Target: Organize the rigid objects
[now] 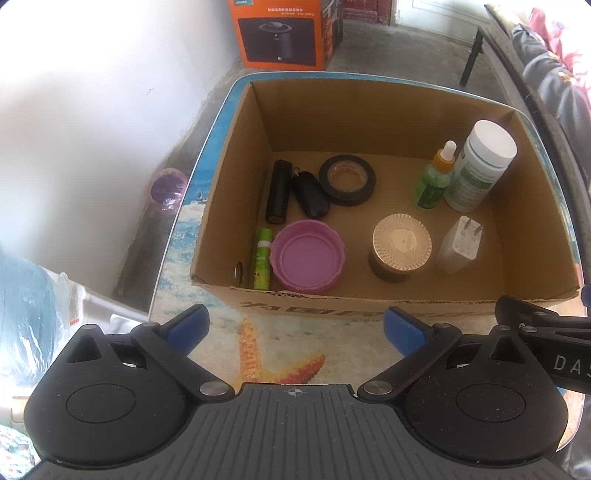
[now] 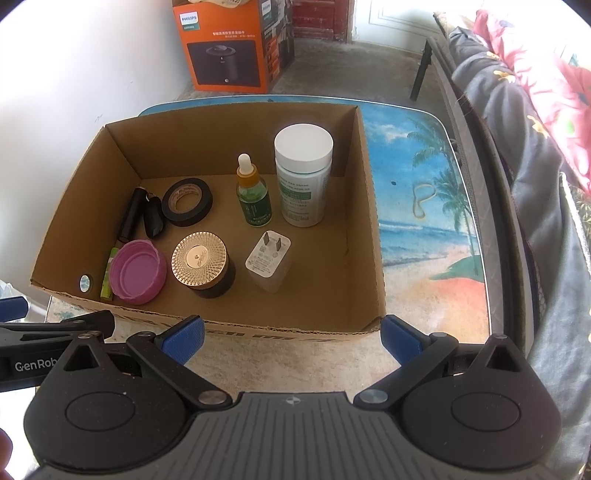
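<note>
An open cardboard box [image 1: 236,155] [image 2: 369,229] on the beach-print table holds several items. Standing at its right are a white-capped bottle [image 1: 476,166] [image 2: 303,177] and a green dropper bottle [image 1: 434,181] [image 2: 253,195]. In front of them sit a gold-lidded jar [image 1: 400,247] [image 2: 201,264] and a white charger plug [image 1: 460,247] [image 2: 267,264]. A black tape roll [image 1: 347,179] [image 2: 187,201], two black cylinders [image 1: 277,190] [image 2: 131,212], a pink lid [image 1: 308,260] [image 2: 138,271] and a green tube [image 1: 261,258] [image 2: 107,278] lie left. My left gripper [image 1: 295,330] and right gripper [image 2: 291,338] hover open and empty before the box's near wall.
An orange appliance carton [image 1: 279,33] [image 2: 229,48] stands on the floor behind the table. A white wall is left, with a purple cup [image 1: 168,188] on the floor beside it. A flowered blanket [image 2: 535,92] lies along the right. A rubber band [image 2: 421,201] rests on the table right of the box.
</note>
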The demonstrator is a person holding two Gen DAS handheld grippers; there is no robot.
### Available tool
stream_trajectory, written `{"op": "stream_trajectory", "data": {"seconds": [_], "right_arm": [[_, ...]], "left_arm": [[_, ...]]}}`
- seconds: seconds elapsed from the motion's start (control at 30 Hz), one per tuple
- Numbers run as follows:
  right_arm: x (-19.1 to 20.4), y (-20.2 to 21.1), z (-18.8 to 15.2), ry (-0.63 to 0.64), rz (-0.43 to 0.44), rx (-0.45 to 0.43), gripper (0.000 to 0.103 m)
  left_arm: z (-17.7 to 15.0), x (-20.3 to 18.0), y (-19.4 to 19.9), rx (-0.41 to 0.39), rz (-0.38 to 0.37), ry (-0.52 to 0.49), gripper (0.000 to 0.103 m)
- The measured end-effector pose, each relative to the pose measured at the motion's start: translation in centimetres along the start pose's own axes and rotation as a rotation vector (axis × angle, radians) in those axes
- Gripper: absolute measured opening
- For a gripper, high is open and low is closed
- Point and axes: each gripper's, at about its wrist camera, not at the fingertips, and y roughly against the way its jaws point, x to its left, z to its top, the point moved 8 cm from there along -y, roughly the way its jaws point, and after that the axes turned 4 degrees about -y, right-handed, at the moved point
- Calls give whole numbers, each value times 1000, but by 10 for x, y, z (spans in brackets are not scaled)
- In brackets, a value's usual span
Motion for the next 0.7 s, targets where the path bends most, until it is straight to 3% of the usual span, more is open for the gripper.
{"op": "stream_trajectory", "data": {"seconds": [0.7], "right_arm": [[-2, -2, -1, -10, -4, 0, 103]], "left_arm": [[0, -3, -1, -2, 4, 0, 101]]}}
